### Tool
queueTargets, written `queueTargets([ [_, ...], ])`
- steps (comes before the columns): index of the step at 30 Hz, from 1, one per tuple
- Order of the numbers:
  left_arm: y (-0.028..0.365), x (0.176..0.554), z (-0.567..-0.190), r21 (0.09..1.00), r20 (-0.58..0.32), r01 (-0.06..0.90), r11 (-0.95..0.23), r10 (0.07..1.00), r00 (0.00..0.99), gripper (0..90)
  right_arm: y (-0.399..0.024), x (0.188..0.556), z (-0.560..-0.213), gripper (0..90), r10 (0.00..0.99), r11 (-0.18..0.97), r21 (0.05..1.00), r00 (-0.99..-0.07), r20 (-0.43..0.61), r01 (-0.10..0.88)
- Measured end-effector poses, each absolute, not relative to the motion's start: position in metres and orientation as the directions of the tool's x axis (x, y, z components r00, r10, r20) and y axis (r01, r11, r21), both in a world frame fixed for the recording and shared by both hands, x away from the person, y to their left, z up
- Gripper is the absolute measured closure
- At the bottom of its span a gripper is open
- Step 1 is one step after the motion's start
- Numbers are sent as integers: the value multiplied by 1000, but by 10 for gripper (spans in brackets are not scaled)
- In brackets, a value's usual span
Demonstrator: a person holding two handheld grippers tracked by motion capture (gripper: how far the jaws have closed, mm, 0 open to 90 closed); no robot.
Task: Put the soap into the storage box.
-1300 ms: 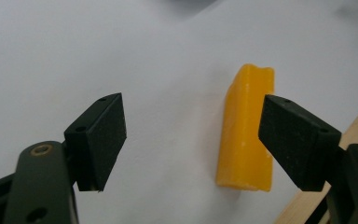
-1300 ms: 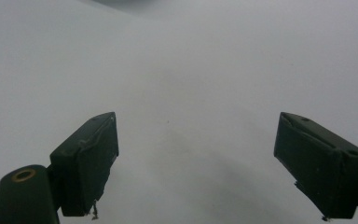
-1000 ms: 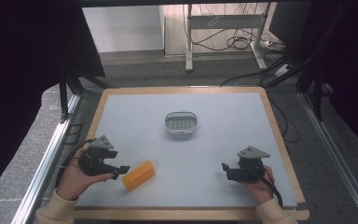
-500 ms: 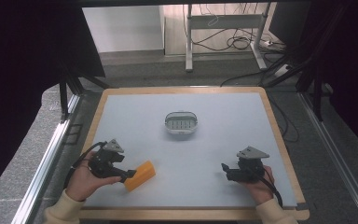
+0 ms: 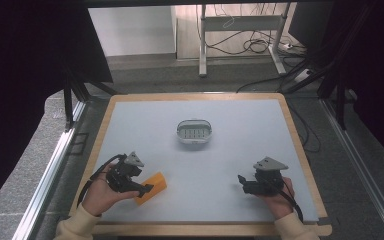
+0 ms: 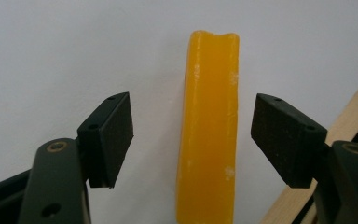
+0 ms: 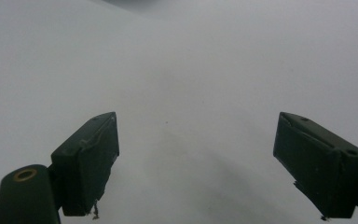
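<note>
Orange and waxy-looking, the bar point(image 6: 209, 126) lies flat on the pale tabletop point(image 5: 240, 165) right between the jaws of our left gripper point(image 6: 192, 135). Those jaws have just been closing in on it, yet a gap shows on each side in the left gripper view, so the pads are not pressing on the bar (it sits a little nearer the one at the right of that view). The bar runs lengthwise away from the gripper, its far end reaching out past the jaw tips. From above, we see the left gripper point(image 5: 147, 189) held low at the bar's near end.

Our right gripper point(image 7: 196, 158) has its jaws spread wide with bare tabletop between them, well apart from the bar. Ahead of both grippers, near the middle of the tabletop, sits a small grey oval basket point(image 5: 195, 132).
</note>
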State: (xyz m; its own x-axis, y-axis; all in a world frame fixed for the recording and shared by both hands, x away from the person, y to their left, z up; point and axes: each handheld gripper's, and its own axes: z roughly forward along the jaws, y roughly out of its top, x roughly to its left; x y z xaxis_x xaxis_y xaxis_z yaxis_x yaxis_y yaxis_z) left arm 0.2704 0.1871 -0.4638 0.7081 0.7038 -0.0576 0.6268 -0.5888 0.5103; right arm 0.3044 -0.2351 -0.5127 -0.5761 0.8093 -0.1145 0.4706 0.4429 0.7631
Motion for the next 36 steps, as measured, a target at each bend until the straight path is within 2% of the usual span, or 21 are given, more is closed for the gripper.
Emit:
queueTargets([
  [25, 159, 279, -492, 388, -5, 632, -671, 684, 729, 379, -234, 304, -513, 147, 806, 457, 760, -576, -135, 461],
  [34, 158, 283, -500, 352, -9, 646, -677, 688, 726, 453, -235, 304, -513, 147, 806, 459, 761, -575, -140, 459],
  [36, 158, 283, -501, 351, -15, 642, -682, 681, 732, 512, -235, 304, -512, 147, 808, 456, 766, -573, -141, 454],
])
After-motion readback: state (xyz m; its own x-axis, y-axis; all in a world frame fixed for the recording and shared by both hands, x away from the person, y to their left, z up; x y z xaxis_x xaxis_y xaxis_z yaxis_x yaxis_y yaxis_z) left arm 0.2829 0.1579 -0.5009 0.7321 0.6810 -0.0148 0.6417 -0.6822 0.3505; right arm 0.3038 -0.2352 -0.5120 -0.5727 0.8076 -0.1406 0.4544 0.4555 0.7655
